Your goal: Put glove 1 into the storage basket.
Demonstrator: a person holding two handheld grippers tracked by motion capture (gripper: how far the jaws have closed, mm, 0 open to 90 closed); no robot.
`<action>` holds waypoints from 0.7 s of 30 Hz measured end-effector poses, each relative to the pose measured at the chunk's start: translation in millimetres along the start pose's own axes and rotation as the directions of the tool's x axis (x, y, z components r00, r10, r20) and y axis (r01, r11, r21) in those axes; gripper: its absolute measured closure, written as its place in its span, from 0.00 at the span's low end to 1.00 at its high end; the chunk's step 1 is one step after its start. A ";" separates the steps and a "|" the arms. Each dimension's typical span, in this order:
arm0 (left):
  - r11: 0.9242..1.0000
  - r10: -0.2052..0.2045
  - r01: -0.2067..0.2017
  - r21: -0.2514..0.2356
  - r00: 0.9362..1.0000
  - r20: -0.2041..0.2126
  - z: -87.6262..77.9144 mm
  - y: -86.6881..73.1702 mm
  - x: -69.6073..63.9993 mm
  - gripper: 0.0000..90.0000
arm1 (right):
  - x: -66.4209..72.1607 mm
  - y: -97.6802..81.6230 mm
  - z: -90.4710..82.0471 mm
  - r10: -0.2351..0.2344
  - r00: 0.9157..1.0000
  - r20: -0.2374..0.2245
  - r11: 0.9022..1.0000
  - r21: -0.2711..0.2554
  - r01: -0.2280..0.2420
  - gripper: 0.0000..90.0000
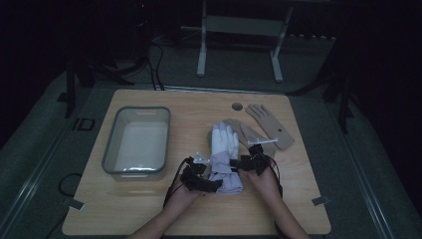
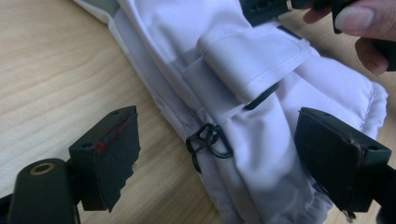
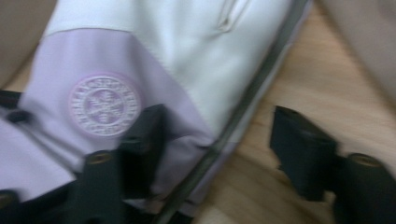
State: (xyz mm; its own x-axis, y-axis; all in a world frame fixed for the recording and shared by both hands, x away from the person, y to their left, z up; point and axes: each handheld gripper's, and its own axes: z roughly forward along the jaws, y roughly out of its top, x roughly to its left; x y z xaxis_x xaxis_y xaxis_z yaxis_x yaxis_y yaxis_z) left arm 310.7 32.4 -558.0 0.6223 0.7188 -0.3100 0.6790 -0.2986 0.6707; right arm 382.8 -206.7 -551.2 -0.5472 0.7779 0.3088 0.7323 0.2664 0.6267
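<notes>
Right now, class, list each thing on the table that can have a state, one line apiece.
White and lilac glove: flat, cuff towards the person.
Tan gloves: flat, overlapping.
Bin: upright, empty.
Left gripper: open, astride the cuff.
Right gripper: open, astride the glove's edge.

One overhead camera, two close-up cameras

The high view looks forward and down over the whole tabletop (image 1: 149, 209); each gripper view sits very near, looking along its own tongs; all three share the white and lilac glove (image 1: 224, 159) (image 2: 243, 93) (image 3: 154, 60).
</notes>
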 end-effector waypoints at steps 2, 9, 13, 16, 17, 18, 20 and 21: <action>1.000 -0.001 0.001 0.002 1.000 0.012 0.8 -0.8 1.0 0.23 | -1.2 -1.5 1.1 -0.012 0.999 -0.036 1.000 -0.003 0.012 0.57; 0.999 -0.001 -0.002 0.039 0.998 0.066 4.6 -1.2 0.7 0.39 | 0.6 -3.8 2.6 -0.026 0.997 -0.075 1.000 -0.006 0.025 0.76; 0.998 0.059 -0.061 0.022 0.997 0.053 -0.3 -2.8 -3.1 0.60 | 3.7 -2.6 1.4 -0.019 0.998 -0.058 1.000 -0.005 0.019 0.83; 0.997 0.071 -0.072 0.013 0.997 0.036 -1.7 -3.7 -7.3 0.72 | 7.0 -2.2 -0.8 -0.026 0.999 -0.037 1.000 -0.003 0.026 0.85; 0.997 0.071 -0.071 0.009 0.997 0.031 -2.0 -3.9 -8.7 0.73 | 7.6 -2.3 -1.3 -0.024 0.999 -0.033 1.000 -0.001 0.024 0.86; 0.998 0.069 -0.069 0.007 0.997 0.029 -2.3 -4.1 -9.2 0.75 | 9.1 -2.0 -1.9 -0.034 0.999 -0.023 0.999 0.003 0.035 0.86; 0.998 0.062 -0.063 0.009 0.997 0.035 -4.0 -2.8 -9.1 0.77 | 11.7 -1.1 -3.7 -0.043 0.999 -0.010 0.999 0.003 0.043 0.88; 0.998 0.059 -0.059 0.012 0.997 0.040 -4.9 -2.4 -8.9 0.77 | 12.6 -0.5 -5.4 -0.043 0.999 -0.006 0.999 0.000 0.043 0.89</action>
State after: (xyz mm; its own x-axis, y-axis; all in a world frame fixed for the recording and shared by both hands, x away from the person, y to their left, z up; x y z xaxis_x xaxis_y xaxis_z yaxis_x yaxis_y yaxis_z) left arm 301.6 29.8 -553.5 0.6761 0.6746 -0.2964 0.6455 -0.3482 0.6797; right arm 373.3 -200.1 -543.8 -0.5804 0.7623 0.2862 0.7084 0.2995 0.6391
